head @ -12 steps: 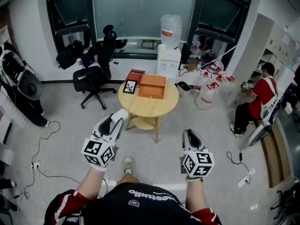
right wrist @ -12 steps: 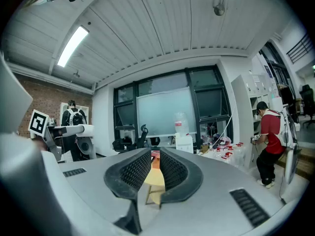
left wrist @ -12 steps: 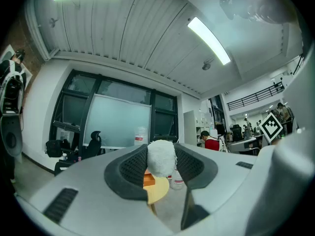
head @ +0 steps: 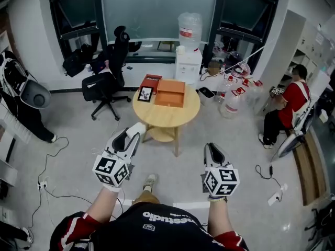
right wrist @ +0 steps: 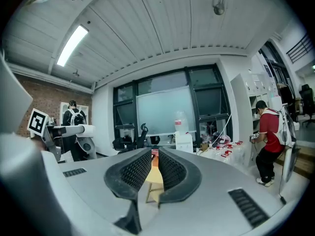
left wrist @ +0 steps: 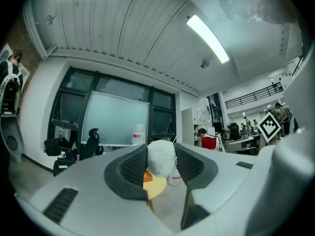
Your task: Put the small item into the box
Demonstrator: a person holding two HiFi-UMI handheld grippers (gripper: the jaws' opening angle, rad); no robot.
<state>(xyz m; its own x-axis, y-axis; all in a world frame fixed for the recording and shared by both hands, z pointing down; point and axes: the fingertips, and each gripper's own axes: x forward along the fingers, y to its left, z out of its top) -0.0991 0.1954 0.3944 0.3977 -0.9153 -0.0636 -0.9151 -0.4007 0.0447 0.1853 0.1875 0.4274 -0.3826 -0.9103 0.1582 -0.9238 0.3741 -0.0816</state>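
Observation:
A small white fluffy item (left wrist: pixel 161 157) sits clamped between the pads of my left gripper (left wrist: pixel 161 165); in the head view it shows as a white tuft (head: pixel 137 126) at that gripper's tip (head: pixel 135 130). My right gripper (head: pixel 211 148) is held beside it at the same height, its jaws close together with nothing between them (right wrist: pixel 154 157). Both point toward a round wooden table (head: pixel 166 120) a few steps ahead. On the table lies a flat orange box (head: pixel 170 94), lid closed.
A red box (head: pixel 150 81) and a small black-framed card (head: pixel 145 94) lie left of the orange box. A black office chair (head: pixel 107 80) stands to the table's left. A water dispenser (head: pixel 189 56) and bottles stand behind it. A person in red (head: pixel 285 109) crouches at right. Cables trail over the floor.
The person's foot has shifted a little on the floor. Both grippers keep the same stance, and the white item stays in the left one.

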